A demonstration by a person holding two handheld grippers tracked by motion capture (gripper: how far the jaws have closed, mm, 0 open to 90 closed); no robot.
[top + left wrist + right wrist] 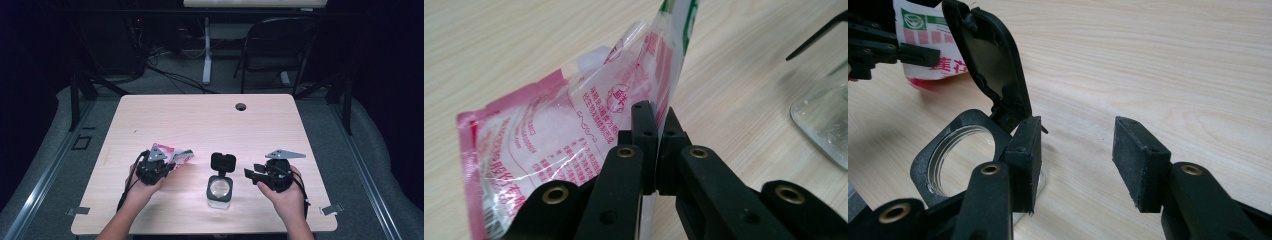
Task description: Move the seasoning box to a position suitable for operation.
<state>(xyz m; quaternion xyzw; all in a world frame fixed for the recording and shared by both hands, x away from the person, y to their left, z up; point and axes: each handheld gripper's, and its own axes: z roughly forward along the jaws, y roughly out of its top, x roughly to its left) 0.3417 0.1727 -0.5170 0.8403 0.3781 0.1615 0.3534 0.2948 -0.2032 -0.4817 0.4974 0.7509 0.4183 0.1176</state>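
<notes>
Left gripper (656, 117) pinches, jaws closed, the edge of a soft pink-and-clear plastic pouch (574, 130), lifted at table's near left. Light, floppy, slick film; best held at the sealed edge. Right gripper (1075, 160) gapes empty beside the clear glass jar with black flip lid (220, 187).

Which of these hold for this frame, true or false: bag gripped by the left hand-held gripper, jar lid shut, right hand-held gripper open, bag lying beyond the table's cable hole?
1. The left hand-held gripper is clamped on the pink plastic bag. True.
2. The lid of the glass jar is shut. False: it stands flipped open.
3. The right hand-held gripper is open. True: its jaws stand apart, holding nothing.
4. The bag lies beyond the cable hole. False: it is on the person's side of the hole, left of the jar.
</notes>
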